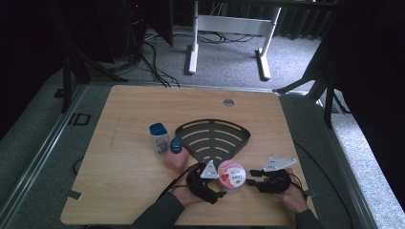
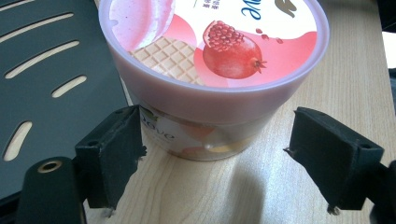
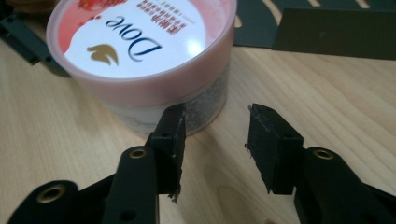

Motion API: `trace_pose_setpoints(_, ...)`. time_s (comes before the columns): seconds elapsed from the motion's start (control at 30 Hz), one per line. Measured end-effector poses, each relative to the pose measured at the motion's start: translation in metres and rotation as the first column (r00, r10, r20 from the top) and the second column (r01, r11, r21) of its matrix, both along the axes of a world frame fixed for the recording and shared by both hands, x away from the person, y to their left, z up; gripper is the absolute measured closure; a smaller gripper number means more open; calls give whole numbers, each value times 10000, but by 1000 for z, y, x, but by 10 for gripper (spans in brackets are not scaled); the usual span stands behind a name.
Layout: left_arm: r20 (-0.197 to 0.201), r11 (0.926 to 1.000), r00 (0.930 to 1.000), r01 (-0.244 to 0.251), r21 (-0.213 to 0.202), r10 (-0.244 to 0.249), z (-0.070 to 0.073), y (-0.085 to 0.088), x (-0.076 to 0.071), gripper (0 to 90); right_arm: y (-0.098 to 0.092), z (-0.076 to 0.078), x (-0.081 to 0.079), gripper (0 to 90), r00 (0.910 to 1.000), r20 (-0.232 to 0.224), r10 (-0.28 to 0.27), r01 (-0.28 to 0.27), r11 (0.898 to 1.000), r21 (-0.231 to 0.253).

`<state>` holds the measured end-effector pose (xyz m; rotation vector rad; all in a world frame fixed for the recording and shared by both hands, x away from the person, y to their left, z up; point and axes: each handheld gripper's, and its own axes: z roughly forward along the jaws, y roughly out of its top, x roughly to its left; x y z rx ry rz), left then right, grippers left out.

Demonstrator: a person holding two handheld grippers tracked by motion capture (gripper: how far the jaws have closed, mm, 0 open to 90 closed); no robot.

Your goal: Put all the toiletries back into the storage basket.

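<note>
Tub is stood upright near the desk's front edge, just before the black rack. It is flanked by the left gripper and right gripper, both released, no pad pressing it.

The pink-lidded tub stands on the table between the left hand-held gripper and right hand-held gripper

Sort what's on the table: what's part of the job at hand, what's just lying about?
In play:
- Dove ice-cream tub, standing on the table between both grippers
- left gripper, jaws open either side of the tub
- right gripper, jaws open just short of the tub

Lying about:
- black slotted fan-shaped tray
- blue-capped clear bottle
- pink bottle with blue cap
</note>
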<state>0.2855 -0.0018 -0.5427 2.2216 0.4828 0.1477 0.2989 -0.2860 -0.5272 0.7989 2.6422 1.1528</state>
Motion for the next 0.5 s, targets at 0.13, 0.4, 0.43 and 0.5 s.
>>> trace_pose_setpoints(0.13, -49, 10000, 10000, 20, -36, -20, 0, 0, 2, 175, 0, -1, -1, 532, 9996, -69, 260, -260, 9997, 7)
trace_pose_setpoints(0.4, -27, 9999, 10000, 44, -116, -44, 0, -2, 6, 168, 4, -2, -6, 410, 9960, -63, 886, -885, 9959, 183)
trace_pose_setpoints(0.43, -30, 9999, 10000, 73, -125, -74, -1, -2, 6, 167, 6, -1, -7, 381, 9940, -30, 1090, -1089, 9938, 207)
trace_pose_setpoints(0.5, -64, 9999, 9999, 85, -141, -86, -1, -2, 7, 167, 10, -1, -8, 346, 9909, 52, 1342, -1343, 9909, 39)
